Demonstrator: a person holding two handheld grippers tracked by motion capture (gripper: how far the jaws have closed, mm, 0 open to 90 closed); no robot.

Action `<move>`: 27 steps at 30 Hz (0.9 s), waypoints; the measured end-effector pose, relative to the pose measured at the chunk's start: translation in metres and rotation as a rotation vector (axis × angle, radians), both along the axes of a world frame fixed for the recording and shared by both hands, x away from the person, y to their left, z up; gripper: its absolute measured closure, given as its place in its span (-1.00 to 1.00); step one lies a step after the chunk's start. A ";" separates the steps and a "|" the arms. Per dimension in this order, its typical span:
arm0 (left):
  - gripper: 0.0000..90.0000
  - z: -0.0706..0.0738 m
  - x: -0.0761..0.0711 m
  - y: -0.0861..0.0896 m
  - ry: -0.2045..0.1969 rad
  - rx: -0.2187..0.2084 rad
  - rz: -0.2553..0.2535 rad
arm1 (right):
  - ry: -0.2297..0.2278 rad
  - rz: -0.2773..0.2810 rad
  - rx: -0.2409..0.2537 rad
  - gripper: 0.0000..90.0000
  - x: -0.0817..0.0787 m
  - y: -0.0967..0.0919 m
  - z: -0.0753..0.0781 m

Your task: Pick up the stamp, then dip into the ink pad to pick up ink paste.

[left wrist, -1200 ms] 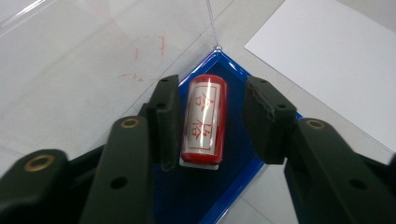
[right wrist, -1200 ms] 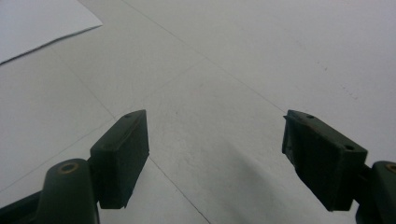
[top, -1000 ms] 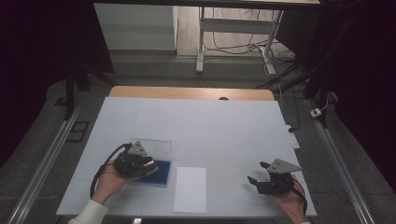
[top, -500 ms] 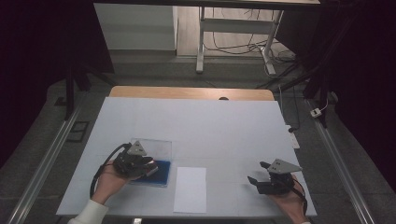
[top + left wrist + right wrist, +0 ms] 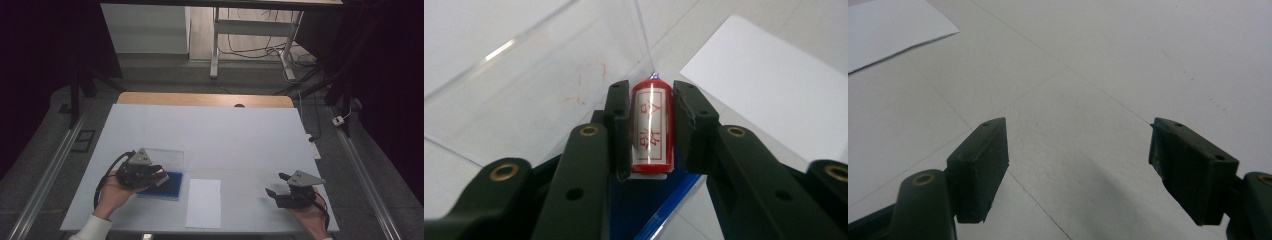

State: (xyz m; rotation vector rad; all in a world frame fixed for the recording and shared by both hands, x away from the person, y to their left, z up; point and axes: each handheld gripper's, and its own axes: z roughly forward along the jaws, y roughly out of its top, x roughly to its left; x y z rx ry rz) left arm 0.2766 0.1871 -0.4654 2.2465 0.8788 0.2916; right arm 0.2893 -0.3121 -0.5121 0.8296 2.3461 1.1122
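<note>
We found the left claw [image 5: 651,127] pinching the red stamp [image 5: 652,131] over the blue ink pad [image 5: 167,184], counter's seven o'clock. Right claw [image 5: 1078,167] spread, idle. Paper sheet [image 5: 204,203] unstamped.

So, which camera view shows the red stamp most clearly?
The left gripper view: the red stamp stands large between the left gripper pads, its label characters visible. The high view gives just a small red spot at that gripper, over the blue pad.

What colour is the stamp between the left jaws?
Red, with a white label; the left gripper view shows the stamp best.
</note>
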 end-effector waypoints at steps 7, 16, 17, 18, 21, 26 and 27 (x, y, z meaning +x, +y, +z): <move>0.57 0.012 -0.005 0.006 -0.027 -0.039 0.004 | -0.001 0.005 0.005 -0.48 -0.001 0.000 0.000; 0.57 0.022 -0.009 0.013 -0.047 -0.060 0.008 | -0.006 0.005 0.001 -0.48 0.000 0.001 0.000; 0.57 0.022 -0.009 0.013 -0.049 -0.059 0.009 | -0.003 0.003 0.000 -0.48 0.000 0.001 0.000; 0.57 0.023 -0.009 0.014 -0.050 -0.058 0.011 | -0.003 0.002 0.000 -0.48 0.000 0.001 -0.001; 0.57 0.023 -0.009 0.015 -0.051 -0.056 0.017 | -0.001 0.005 -0.002 -0.48 -0.001 0.001 -0.001; 0.57 0.021 -0.006 0.013 -0.047 -0.035 0.012 | 0.002 0.002 0.002 -0.48 -0.002 0.000 -0.001; 0.57 0.019 -0.005 0.012 -0.043 -0.028 0.013 | 0.001 0.003 -0.005 -0.47 -0.002 -0.001 -0.001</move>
